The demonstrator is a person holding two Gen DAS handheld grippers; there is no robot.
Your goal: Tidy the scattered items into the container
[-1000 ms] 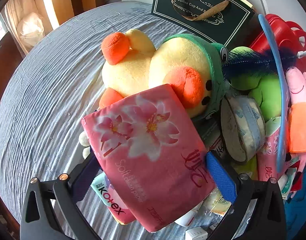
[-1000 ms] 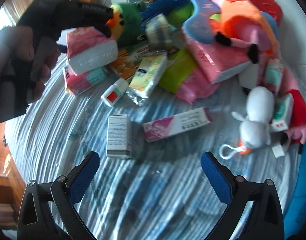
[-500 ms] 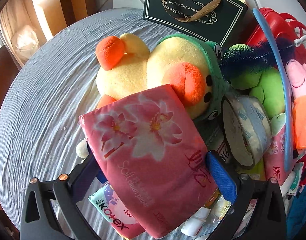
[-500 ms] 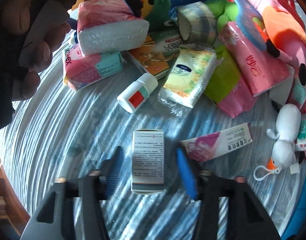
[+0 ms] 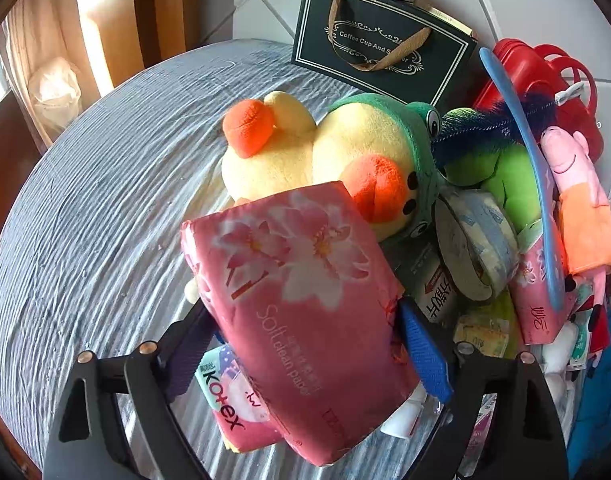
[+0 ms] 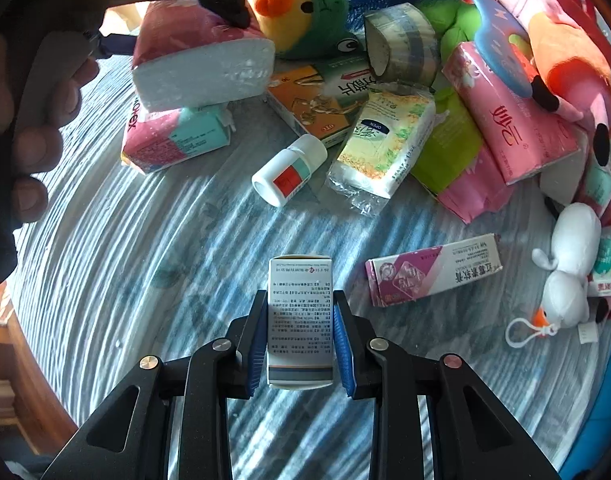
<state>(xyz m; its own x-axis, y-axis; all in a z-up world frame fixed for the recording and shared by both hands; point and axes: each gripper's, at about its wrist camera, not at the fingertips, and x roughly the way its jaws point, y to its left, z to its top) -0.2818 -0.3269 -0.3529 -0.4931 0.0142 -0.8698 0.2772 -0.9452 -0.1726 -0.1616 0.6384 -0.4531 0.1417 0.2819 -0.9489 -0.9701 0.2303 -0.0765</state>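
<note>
Left gripper (image 5: 301, 344): we see its blue-padded fingers (image 5: 423, 354) clamped on the pink flower-printed soft-paper tissue pack (image 5: 301, 312); the jaws have just closed in a little on it, and the pack tilts up above the table.
Right gripper (image 6: 299, 334): its fingers (image 6: 342, 340) are drawn in tight on the white printed cardboard medicine box (image 6: 300, 320), one pad on each long side; the jaws closed on it within the last second.
Medicine box: it lies lengthwise between the fingers, at 6 o'clock in the right wrist view.
Table: we see a blue-grey ribbed cloth-covered table (image 6: 145, 264) under everything.
Kotex pack: a pink and teal Kotex packet (image 5: 233, 404) lies on the cloth below the held tissue pack, at 7 o'clock in the left wrist view.
Pill bottle: a small white plastic pill bottle with a red and teal label (image 6: 289, 170) lies on its side near the centre of the right wrist view.
Long carton: a purple and white long cardboard carton (image 6: 433, 276) lies at 3 o'clock of the medicine box, apart from it.
Plush duck: a yellow plush duck with an orange beak and green hood (image 5: 345, 164) lies at 12 o'clock of the tissue pack.
Tape: a grey-blue roll of tape (image 5: 475, 244) leans just beside the duck at 3 o'clock.
Bag: a dark green paper gift bag with a brown handle (image 5: 381, 60) stands at 12 o'clock, at the table's far edge.
Hand: a person's hand (image 6: 29, 120) grips the other gripper's handle at 9 o'clock in the right wrist view.
</note>
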